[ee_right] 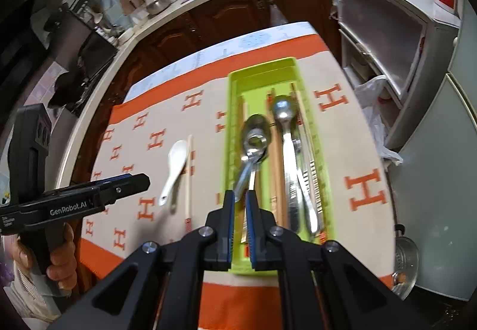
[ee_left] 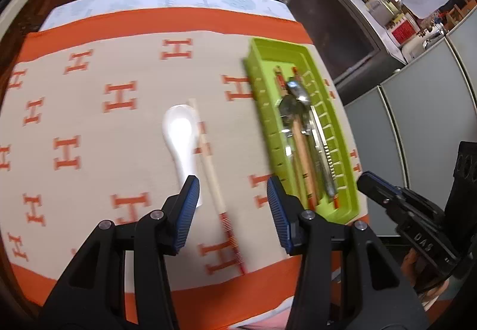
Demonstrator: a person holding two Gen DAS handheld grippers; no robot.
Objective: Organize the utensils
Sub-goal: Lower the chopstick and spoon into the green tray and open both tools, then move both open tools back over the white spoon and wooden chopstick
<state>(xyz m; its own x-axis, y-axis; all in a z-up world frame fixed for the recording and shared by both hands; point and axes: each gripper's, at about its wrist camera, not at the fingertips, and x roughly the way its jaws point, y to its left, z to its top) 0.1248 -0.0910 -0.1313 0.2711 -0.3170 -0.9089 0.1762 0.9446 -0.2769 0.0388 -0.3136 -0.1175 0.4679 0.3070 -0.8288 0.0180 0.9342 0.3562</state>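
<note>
A lime green utensil tray lies lengthwise on the table with several metal utensils and chopsticks in it. My right gripper hangs over its near end, shut on the handle of a metal spoon whose bowl points away over the tray. A white ceramic spoon and one pale chopstick lie side by side on the cloth left of the tray. My left gripper stands open just above the near ends of those two, nothing between its fingers. The right gripper shows at the tray's near right corner.
An orange and beige H-patterned cloth covers the table. Dark wood cabinets and a cluttered counter run behind it. A white cabinet and a plastic bag stand to the right, a steel pot at the near right. A hand holds the left gripper.
</note>
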